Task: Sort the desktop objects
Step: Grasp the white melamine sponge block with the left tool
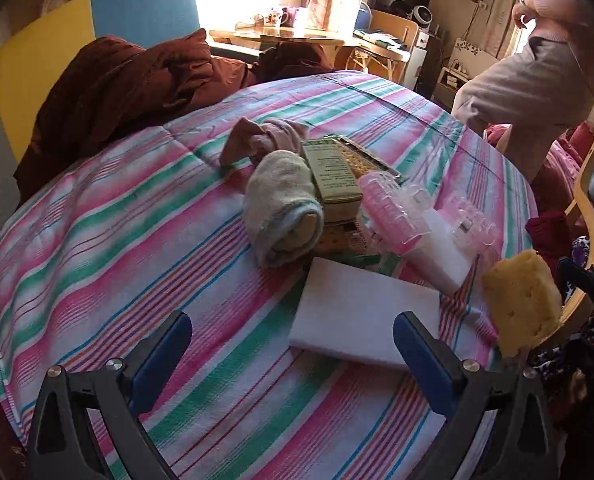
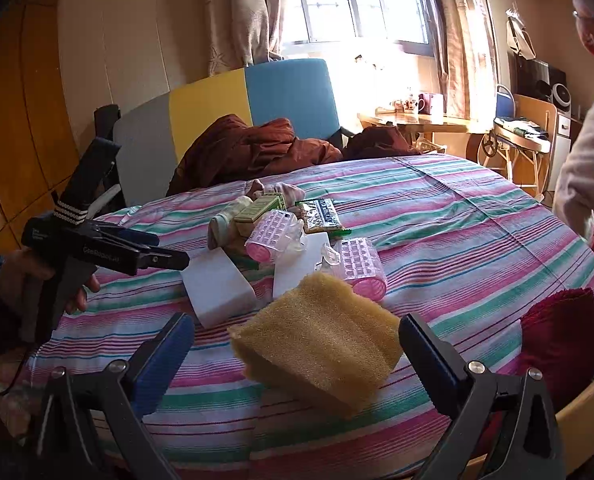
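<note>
My left gripper (image 1: 293, 344) is open low over the striped tablecloth (image 1: 137, 240), with a white foam block (image 1: 361, 316) just ahead of its right finger. From the right wrist it shows side-on as the left gripper (image 2: 165, 250) in a hand. My right gripper (image 2: 297, 354) is open around a yellow sponge (image 2: 317, 336), which lies tilted between the fingers; a gap shows on its left. That yellow sponge (image 1: 521, 300) sits at the table's right edge. Behind are a rolled cream sock (image 1: 281, 208), a green box (image 1: 333, 176), pink hair rollers (image 1: 389, 216) and a second white block (image 1: 437, 260).
A brown quilt (image 1: 129, 80) is heaped at the table's far side before a yellow and blue chair back (image 1: 97, 20). A person (image 1: 537, 60) stands at the right. A red cloth (image 2: 565, 332) lies on a wooden chair by the table's right edge.
</note>
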The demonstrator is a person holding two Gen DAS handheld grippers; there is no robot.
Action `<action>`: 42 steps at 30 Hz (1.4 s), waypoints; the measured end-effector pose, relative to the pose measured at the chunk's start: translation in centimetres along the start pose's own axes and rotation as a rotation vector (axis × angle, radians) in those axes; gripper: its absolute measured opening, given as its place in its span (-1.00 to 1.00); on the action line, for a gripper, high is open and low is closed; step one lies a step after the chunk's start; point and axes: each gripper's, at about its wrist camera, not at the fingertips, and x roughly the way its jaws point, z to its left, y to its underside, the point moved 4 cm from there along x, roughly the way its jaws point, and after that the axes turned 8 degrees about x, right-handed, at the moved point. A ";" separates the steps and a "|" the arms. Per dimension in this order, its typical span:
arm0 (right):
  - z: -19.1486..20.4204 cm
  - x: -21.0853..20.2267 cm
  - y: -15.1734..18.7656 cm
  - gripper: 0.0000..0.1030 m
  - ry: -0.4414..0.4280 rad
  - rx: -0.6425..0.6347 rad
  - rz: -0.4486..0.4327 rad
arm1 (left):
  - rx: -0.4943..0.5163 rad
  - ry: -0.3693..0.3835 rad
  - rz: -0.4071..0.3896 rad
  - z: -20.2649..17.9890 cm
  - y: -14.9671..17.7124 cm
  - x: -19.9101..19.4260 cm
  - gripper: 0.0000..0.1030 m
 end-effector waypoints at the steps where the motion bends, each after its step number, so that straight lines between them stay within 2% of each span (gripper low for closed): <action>1: 0.0 0.0 0.1 1.00 -0.005 0.003 0.000 | -0.026 0.014 -0.001 0.6 0.1 0.0 1.00; 4: 0.3 0.2 0.2 1.00 -0.015 -0.001 0.006 | -0.036 0.030 -0.028 1.3 0.3 -0.1 1.00; 16: 0.8 0.5 0.5 1.00 -0.020 -0.019 0.010 | 0.241 0.084 -0.073 -4.2 0.3 0.9 1.00; 25: 0.4 -0.3 0.2 1.00 -0.027 -0.003 -0.011 | 0.294 0.169 -0.059 -6.8 0.5 1.9 1.00; 28: 0.6 -0.1 0.4 1.00 -0.031 -0.002 0.003 | 0.315 0.125 -0.048 -7.2 0.9 2.4 1.00; 33: 0.5 0.7 1.0 1.00 0.016 -0.008 0.003 | 0.279 0.097 -0.054 -7.0 0.7 2.5 0.97; 34: 0.4 0.7 0.9 1.00 0.026 -0.004 -0.003 | 0.277 0.078 -0.055 -6.9 0.8 2.5 0.87; 36: 0.2 0.7 0.9 1.00 0.056 -0.003 -0.010 | 0.276 0.045 -0.065 -6.8 1.0 2.3 0.80; 42: -1.1 0.4 0.5 1.00 0.063 0.068 -0.023 | 0.237 0.049 -0.091 -6.6 1.6 1.3 0.65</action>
